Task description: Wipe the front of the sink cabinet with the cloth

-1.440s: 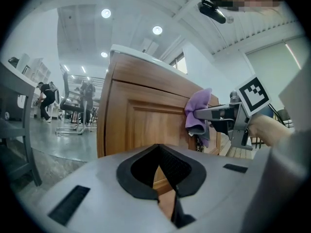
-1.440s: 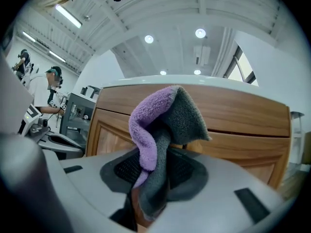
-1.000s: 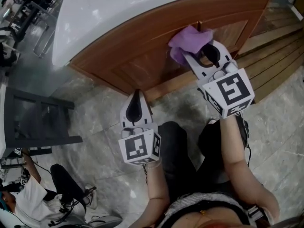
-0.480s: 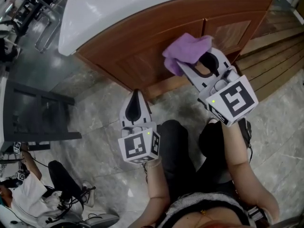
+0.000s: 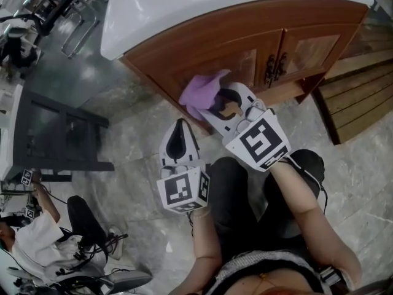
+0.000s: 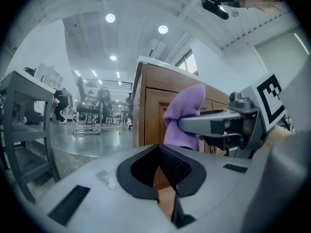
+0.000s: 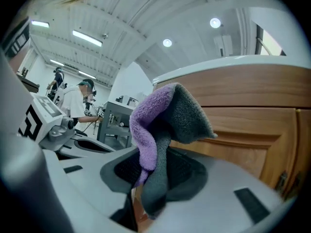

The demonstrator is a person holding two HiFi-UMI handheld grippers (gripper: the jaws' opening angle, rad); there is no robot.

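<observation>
Now the right tool (image 5: 215,105) is clamped on the purple cloth (image 5: 199,90) at the front of the sink cabinet (image 5: 227,45).
Its jaws are closed on a fold of the cloth, which stands bunched up beyond them. The cloth sits over the low left part of the wooden front, left of the two door handles (image 5: 271,68). Whether it actually touches the wood cannot be told. The left tool (image 5: 178,125) hangs nearer the person, over the marble floor (image 5: 129,134), just left of the right tool. Its jaws are together with nothing between them. The white counter (image 5: 184,5) tops the cabinet on the far side.
</observation>
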